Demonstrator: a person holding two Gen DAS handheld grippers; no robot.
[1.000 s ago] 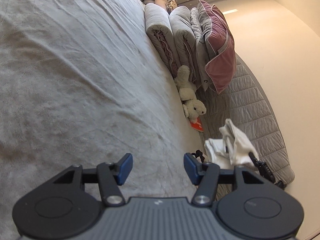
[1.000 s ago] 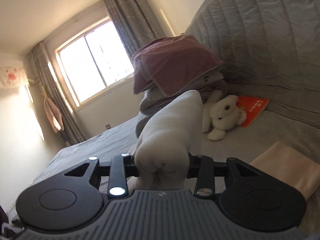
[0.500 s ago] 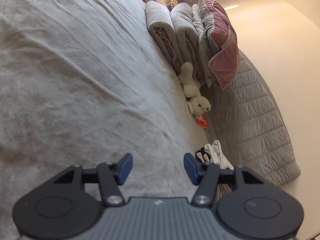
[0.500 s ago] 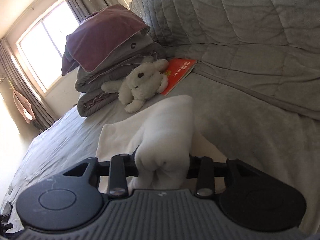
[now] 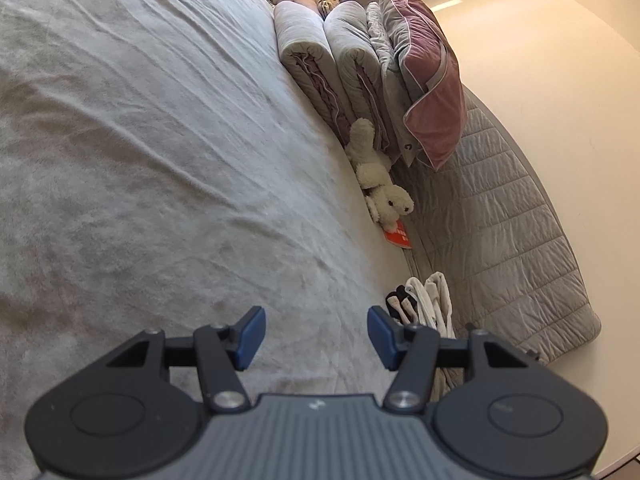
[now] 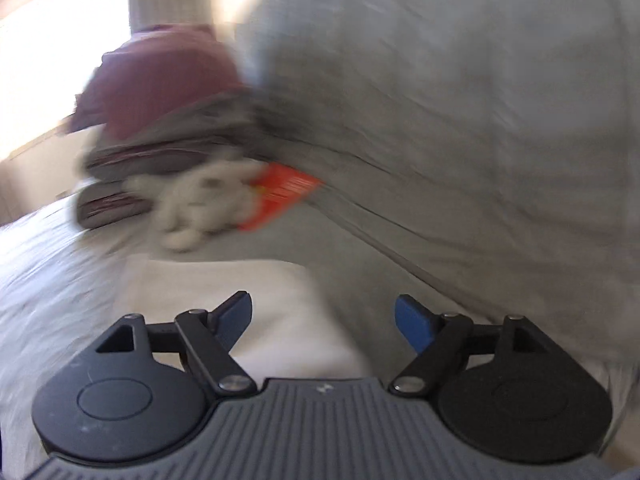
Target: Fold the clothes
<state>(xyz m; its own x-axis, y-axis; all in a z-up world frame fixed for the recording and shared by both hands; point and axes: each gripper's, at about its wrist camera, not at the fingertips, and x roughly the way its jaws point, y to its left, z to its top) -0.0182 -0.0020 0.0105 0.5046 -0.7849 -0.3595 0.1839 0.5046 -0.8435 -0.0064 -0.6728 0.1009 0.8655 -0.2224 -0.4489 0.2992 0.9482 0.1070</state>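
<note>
A grey bed [image 5: 140,152] with a wrinkled cover carries everything. At its far end folded quilts [image 5: 320,64] and a pink pillow [image 5: 430,76] are stacked beside the quilted headboard [image 5: 504,232]. A white plush dog [image 5: 380,184] lies partly on a red booklet [image 5: 398,237]. Nearer, a folded white cloth [image 6: 240,304] lies flat.

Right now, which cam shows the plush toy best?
Left wrist view: the plush toy is sharp, lying against the folded quilts beside the orange booklet. The right wrist view shows it only as a motion-blurred pale shape.
</note>
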